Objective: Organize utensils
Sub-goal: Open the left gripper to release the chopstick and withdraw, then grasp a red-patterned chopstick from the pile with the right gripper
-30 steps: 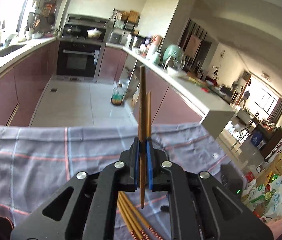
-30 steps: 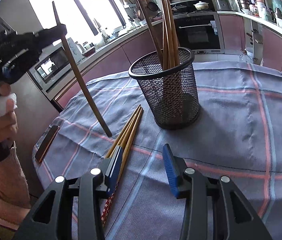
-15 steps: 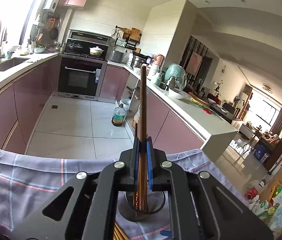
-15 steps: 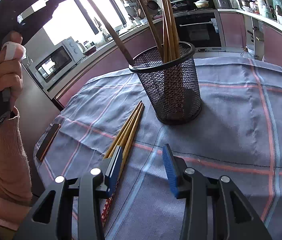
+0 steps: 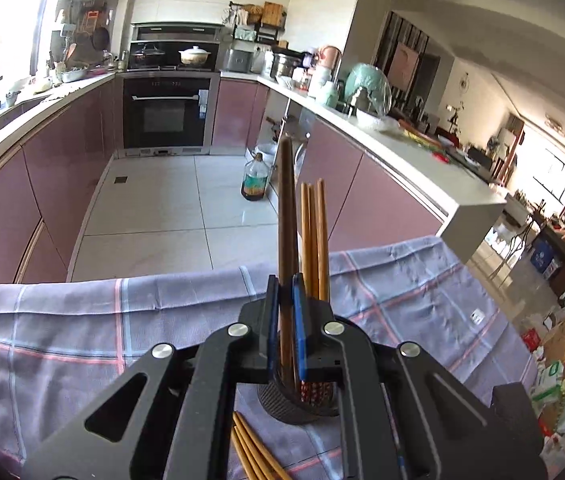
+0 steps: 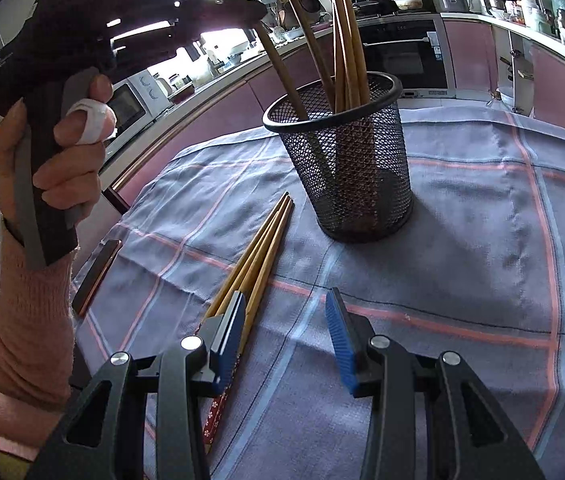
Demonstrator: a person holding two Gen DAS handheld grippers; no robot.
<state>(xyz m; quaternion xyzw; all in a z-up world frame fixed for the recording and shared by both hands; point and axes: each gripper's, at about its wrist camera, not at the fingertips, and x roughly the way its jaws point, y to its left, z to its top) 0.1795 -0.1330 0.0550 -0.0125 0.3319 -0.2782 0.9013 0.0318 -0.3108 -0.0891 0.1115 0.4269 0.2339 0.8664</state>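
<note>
A black mesh holder stands on the checked cloth with several light chopsticks upright in it. My left gripper hangs above and left of its rim, shut on a dark brown chopstick that slants down with its lower end inside the holder. In the left wrist view that dark chopstick rises between the blue pads of the left gripper, with the holder below. Three loose chopsticks lie on the cloth. My right gripper is open above their near ends, holding nothing.
The blue-grey cloth covers the table. A dark flat slab lies at its left edge. A hand in a pink sleeve holds the left gripper. Beyond the table are kitchen cabinets and a bottle on the floor.
The left gripper carried the dark chopstick from over the loose chopsticks across to the mesh holder and lowered its tip inside. The right gripper stayed still and open.
</note>
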